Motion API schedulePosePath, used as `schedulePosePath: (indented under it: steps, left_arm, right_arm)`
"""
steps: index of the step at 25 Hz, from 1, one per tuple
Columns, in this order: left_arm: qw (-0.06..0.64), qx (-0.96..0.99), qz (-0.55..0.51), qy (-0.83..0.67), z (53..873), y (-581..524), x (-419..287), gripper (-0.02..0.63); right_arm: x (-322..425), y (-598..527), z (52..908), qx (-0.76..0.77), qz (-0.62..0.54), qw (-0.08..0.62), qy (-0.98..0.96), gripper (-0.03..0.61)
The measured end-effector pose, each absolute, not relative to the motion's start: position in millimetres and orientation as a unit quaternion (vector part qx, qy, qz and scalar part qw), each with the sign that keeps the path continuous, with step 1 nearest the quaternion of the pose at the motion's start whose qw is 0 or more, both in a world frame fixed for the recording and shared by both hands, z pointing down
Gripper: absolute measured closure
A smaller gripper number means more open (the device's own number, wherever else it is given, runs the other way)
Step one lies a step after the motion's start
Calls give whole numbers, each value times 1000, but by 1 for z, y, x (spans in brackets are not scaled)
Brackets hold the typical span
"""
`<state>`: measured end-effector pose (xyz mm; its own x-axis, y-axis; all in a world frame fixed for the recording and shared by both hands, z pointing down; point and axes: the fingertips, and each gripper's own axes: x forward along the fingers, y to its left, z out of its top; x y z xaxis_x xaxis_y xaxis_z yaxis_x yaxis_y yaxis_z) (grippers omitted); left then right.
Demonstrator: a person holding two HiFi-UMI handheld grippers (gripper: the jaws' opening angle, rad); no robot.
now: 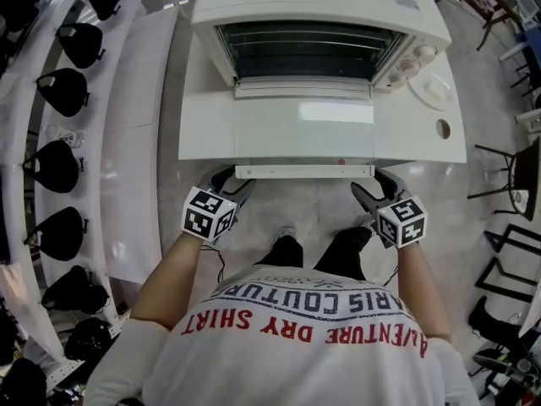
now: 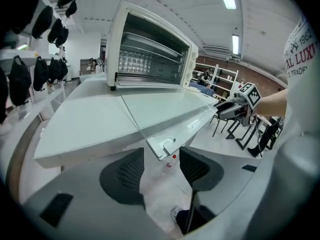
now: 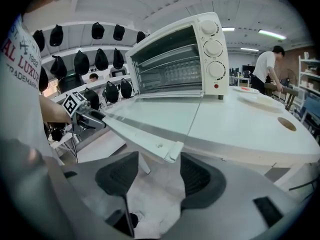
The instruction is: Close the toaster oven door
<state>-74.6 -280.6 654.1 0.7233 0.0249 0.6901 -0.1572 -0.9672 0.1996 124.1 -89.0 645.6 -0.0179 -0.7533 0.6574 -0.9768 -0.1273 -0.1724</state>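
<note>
A white toaster oven (image 1: 321, 7) stands on a white table (image 1: 423, 134), and its glass door (image 1: 296, 129) lies flat, open toward me. The door's white handle bar (image 1: 304, 172) runs along the near edge. My left gripper (image 1: 228, 178) is at the bar's left end. In the left gripper view that end (image 2: 165, 146) sits between the jaws of the left gripper (image 2: 161, 158), with gaps to both pads. My right gripper (image 1: 372, 189) is at the bar's right end. The right gripper view shows that end (image 3: 172, 151) inside the open right gripper (image 3: 159, 160), untouched by the pads.
Shelves with several black caps (image 1: 59, 91) run along the left. Dark chairs (image 1: 516, 184) stand to the right of the table. A white plate (image 1: 435, 87) and a round hole (image 1: 443, 128) are on the table's right side. A person (image 3: 265, 69) stands far behind.
</note>
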Motion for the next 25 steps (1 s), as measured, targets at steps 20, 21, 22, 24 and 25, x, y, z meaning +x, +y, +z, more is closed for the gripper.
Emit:
schedulePosePath:
  steps: [20,21,22,24,25]
  left_arm:
    - [118,927,357,-8,640,-275,-72,416]
    - [119,928,354,-8,638,-274,-73,416]
    - [119,928,352,-8,636,-275,-74,416]
    - [121,931,345,-7,631,-275,-75,416]
    - [121,932,340,-6,628,-275,-75,416]
  right_arm:
    - [130,-88,633,707,298,183,-615,364]
    - [129,-88,631,708,296,184,-614,364]
    - [129,-89,629,709,294,183,-614,364]
    - [128,-89,625,712,291,179,-613,364]
    - [128,-89,622,714,290,176,-613,364]
